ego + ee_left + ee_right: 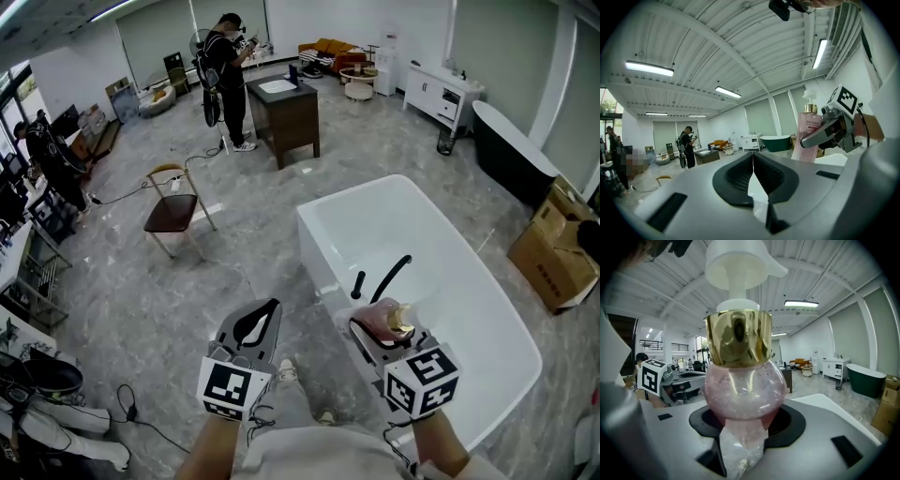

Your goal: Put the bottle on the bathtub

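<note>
Bottle (743, 394), pink with a gold collar, is held upright between the jaws of the right gripper (380, 336), by the near end of the white bathtub (450, 281). The left gripper (255, 328) is closed on nothing. Lifting seems done; setting the bottle on the rim and releasing it are left.

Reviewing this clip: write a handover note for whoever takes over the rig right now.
Left claw: shut, empty, off to the bathtub's left.
Right claw: shut on the pink pump bottle, held upright in the air over the near end of the white bathtub, by the black faucet.
Done: bottle is in hand.
Left: set it on the bathtub, open the claw.
</note>
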`<state>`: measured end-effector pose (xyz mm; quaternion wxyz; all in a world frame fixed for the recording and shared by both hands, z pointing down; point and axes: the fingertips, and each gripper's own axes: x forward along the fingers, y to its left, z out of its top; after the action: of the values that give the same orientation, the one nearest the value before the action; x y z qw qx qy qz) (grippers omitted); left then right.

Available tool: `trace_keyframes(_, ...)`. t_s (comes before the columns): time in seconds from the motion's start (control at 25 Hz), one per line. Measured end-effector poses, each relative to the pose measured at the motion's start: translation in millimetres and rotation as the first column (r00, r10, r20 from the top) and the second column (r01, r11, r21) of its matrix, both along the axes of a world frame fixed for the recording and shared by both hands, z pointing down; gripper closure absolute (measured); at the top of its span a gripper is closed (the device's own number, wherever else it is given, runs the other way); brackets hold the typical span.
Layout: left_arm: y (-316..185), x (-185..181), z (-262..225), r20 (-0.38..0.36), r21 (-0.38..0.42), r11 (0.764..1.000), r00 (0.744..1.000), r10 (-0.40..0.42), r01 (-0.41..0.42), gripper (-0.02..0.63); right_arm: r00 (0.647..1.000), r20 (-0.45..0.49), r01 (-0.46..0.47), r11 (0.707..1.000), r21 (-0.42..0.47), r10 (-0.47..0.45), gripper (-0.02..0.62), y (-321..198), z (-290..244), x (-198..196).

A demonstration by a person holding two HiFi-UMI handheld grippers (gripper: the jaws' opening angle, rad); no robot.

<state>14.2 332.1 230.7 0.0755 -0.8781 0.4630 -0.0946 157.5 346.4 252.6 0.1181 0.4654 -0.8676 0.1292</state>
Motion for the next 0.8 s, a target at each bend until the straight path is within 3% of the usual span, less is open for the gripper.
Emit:
trace_keyframes(0.28, -42, -1, 6, 0.040, 0.056, 0.998, 0.999, 0.024, -0.026, 0.584, 1.000, -0.020, 0.000, 1.000, 0.019, 0.001, 0.347, -45, 17, -6)
trace_keyframes(0.8, -168, -33, 35, 0.016, -0.023, 0.999, 1.000, 0.023, -0.022, 0.585, 0.997, -0.071, -0.029, 0.999, -0.044, 0.026, 0.347, -176, 44, -28)
